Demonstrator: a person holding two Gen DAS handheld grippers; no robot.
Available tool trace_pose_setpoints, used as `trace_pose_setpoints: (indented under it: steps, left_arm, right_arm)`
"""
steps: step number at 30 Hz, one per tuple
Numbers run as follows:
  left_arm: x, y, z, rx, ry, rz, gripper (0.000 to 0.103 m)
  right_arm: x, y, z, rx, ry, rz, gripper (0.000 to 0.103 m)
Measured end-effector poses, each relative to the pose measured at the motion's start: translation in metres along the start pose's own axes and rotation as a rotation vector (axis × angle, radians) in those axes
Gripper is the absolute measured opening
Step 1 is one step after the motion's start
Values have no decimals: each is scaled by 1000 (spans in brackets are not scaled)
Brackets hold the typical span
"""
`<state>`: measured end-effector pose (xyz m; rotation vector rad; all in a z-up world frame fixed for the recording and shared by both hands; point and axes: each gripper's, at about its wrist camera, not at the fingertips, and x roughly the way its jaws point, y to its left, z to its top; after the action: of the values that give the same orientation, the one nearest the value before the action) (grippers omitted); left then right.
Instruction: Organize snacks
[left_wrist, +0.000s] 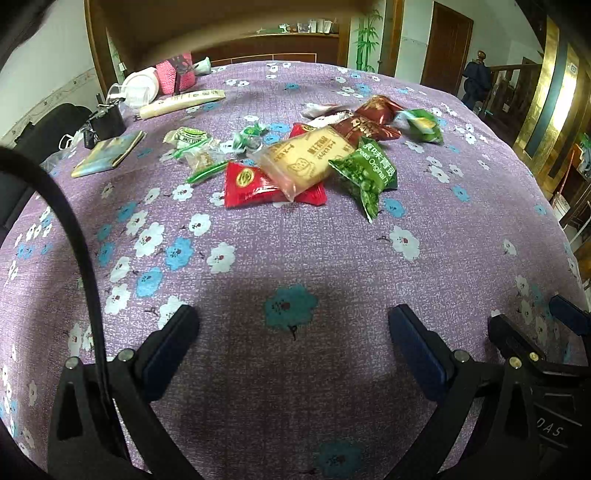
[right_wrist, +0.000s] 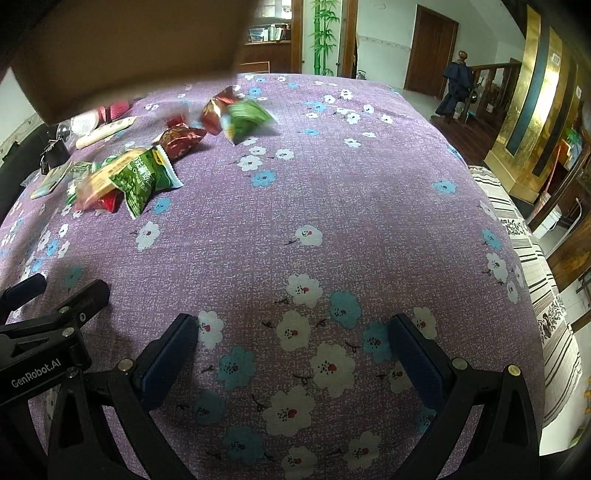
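Purple floral tablecloth (left_wrist: 295, 251) bare up front (snack packets (left_wrist: 291, 162) beyond); both jaws spread, empty.

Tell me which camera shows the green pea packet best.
The left wrist view: the green pea packet lies sharp, its printing readable, beside the yellow biscuit pack. The right wrist view shows it farther off, at the left edge.

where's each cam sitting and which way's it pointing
Left wrist: sits on the left gripper, looking forward across the purple floral cloth at the snack pile; its own open fingers show, plus the right gripper at the right edge.
Right wrist: sits on the right gripper, facing mostly bare cloth; its open fingers show, the left gripper at the left edge.
Shared: the green pea packet, red packet and cloth.
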<state>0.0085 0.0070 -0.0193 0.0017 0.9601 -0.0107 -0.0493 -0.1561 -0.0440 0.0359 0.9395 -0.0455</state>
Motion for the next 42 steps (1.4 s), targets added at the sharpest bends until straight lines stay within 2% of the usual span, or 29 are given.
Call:
trace_pose_setpoints:
  steps: [26,34,37,39,42]
  left_arm:
    - [0,0,0,0,-1,0,103]
    - [1,0,0,-4,2,-6,103]
    - [0,1,0,15,25,-16,103]
    - [-1,2,4,30,73,-23,103]
    - [-15,14,7,9,54,-29,102]
  right_arm:
    - [0,1,1,-17,-1,9,103]
    - [4,0,8,-50,77,38,103]
    - [3,-2,11,-61,108,62,103]
    - [-4,-10,15,-11,90,87,103]
    - [-13,-11,25,-12,63,75,103]
